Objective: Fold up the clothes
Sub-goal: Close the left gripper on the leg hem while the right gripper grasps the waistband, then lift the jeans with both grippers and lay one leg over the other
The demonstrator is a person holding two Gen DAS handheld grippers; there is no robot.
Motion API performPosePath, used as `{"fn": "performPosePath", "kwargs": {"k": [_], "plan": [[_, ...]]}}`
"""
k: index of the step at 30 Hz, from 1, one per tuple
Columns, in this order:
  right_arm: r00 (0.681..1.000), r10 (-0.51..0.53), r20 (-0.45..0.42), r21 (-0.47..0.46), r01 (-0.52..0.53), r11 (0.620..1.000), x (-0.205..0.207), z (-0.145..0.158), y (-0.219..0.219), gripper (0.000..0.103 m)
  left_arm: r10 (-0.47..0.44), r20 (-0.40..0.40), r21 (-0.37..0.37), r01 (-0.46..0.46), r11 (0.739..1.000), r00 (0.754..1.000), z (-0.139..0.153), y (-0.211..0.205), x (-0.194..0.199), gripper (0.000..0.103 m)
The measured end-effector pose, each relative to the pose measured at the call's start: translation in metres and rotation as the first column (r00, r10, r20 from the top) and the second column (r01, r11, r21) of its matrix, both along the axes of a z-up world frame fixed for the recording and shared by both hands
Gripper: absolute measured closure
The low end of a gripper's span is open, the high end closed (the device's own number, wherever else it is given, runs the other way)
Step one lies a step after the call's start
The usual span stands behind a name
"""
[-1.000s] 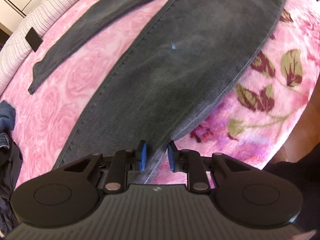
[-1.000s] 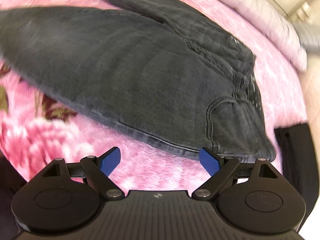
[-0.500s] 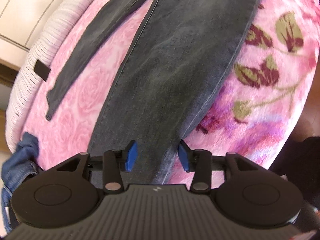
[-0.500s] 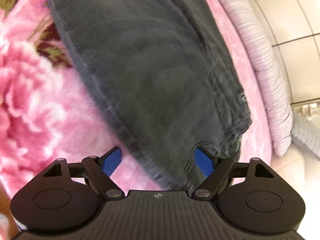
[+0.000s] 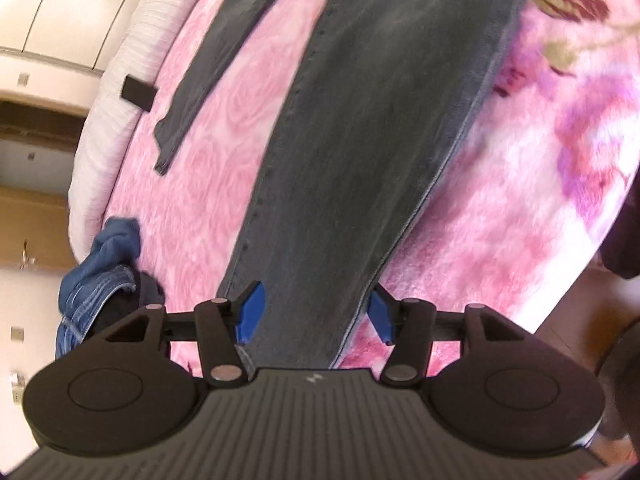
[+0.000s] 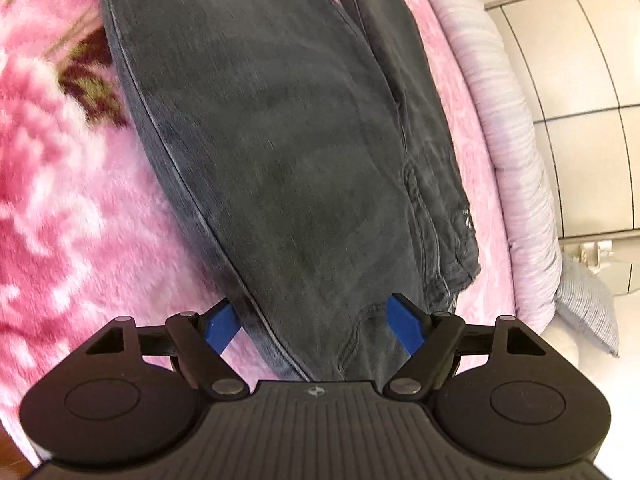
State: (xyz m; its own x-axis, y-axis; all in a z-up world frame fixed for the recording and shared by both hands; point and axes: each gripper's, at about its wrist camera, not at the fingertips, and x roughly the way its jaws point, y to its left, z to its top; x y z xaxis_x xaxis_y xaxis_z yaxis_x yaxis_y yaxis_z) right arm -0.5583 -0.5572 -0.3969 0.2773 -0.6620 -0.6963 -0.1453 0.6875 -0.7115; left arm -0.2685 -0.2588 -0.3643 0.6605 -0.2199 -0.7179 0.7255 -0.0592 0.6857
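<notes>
Dark grey jeans (image 5: 360,140) lie spread flat on pink floral blanket (image 5: 520,208), both legs stretched out. Left gripper (image 5: 316,312) spread wide, blue pads either side of near leg's end, not pinching. Right gripper (image 6: 316,322) also spread wide, straddling jeans' waist end by pocket. Blue denim heap (image 5: 100,272) at blanket's edge, well apart from jeans. Striped pale bedding (image 6: 516,160) borders blanket beyond jeans.
</notes>
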Motion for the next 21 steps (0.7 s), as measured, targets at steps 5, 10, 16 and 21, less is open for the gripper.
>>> {"fn": "performPosePath", "kwargs": {"k": [5,10,16,21], "plan": [[1.0,0.016,-0.007,-0.027,-0.016,0.999,0.0,-0.006,0.006,0.031,-0.04,0.011,-0.007,0.04,0.999,0.999,-0.006,-0.002,0.005,0.05],[0.998,-0.031,-0.056,-0.083,0.027,0.996,-0.018,-0.005,-0.012,0.044,0.004,0.019,0.003,-0.004,1.0,1.0,-0.008,0.011,0.016,0.057],[0.994,-0.01,-0.105,-0.108,-0.001,0.994,-0.026,-0.01,-0.025,0.057,0.005,0.012,0.01,-0.005,1.0,1.0,-0.014,0.005,0.014,0.076],[0.992,0.009,-0.128,-0.071,-0.018,0.997,-0.025,-0.007,-0.026,0.076,0.003,-0.017,0.006,-0.003,1.0,1.0,0.003,0.008,0.013,0.099]]}}
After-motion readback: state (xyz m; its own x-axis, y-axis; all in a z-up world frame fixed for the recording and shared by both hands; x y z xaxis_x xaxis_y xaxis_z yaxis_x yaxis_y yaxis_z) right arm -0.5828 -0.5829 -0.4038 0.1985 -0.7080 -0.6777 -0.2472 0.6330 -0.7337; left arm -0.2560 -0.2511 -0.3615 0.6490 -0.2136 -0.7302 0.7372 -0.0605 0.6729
